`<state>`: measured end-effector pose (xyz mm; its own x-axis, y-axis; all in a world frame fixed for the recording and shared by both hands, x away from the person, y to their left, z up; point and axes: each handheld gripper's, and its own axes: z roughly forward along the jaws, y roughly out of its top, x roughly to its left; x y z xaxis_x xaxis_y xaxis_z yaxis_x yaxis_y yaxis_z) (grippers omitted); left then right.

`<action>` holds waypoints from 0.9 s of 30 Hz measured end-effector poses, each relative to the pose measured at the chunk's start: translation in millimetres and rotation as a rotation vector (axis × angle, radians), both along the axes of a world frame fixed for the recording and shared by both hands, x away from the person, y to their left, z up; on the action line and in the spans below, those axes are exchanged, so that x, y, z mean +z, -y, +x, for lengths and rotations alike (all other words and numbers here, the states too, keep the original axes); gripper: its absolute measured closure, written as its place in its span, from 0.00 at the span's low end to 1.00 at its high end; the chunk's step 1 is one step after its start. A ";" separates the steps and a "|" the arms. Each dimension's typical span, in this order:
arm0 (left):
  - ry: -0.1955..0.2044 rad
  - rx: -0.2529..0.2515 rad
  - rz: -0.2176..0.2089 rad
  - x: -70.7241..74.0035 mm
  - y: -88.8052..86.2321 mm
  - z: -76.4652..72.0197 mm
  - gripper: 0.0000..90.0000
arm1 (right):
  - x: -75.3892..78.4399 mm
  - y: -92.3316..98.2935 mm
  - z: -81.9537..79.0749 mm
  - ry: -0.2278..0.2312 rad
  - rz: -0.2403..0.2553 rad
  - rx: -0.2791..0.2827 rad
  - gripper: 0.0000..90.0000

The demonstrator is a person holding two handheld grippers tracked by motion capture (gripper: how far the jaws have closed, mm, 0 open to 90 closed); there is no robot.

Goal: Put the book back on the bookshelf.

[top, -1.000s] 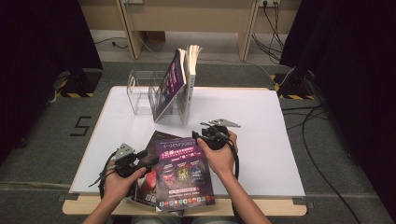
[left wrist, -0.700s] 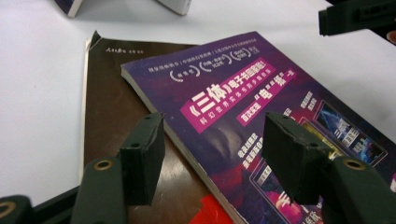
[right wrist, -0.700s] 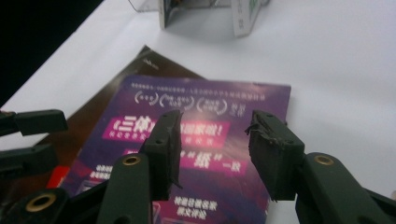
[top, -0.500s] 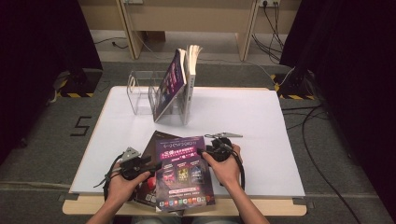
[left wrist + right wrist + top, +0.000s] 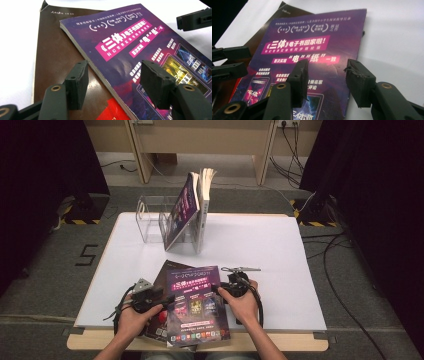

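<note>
While both grippers hover with jaws apart, the left gripper over the purple book's left edge and the right gripper over its right edge, this glossy rectangular paperback lies flat near the table's front edge, long axis running front to back, atop a dark brown book.

White table bears brown book and clear rack.

purple book on brown book at table front, rack behind
</note>
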<state>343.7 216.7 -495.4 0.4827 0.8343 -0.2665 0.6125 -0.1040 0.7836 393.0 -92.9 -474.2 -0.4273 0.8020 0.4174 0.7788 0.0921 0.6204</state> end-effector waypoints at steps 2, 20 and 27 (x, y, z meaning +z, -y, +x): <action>-0.002 -0.001 -0.003 -0.2 0.0 0.0 0.44 | -1.6 -0.4 0.0 -0.007 -0.011 0.004 0.59; -0.016 -0.007 0.002 -2.4 1.2 1.2 0.45 | -10.5 1.6 3.0 -0.056 -0.025 -0.010 0.57; -0.024 -0.005 -0.004 -3.9 1.0 2.1 0.46 | -11.1 1.7 3.3 -0.057 -0.023 -0.006 0.57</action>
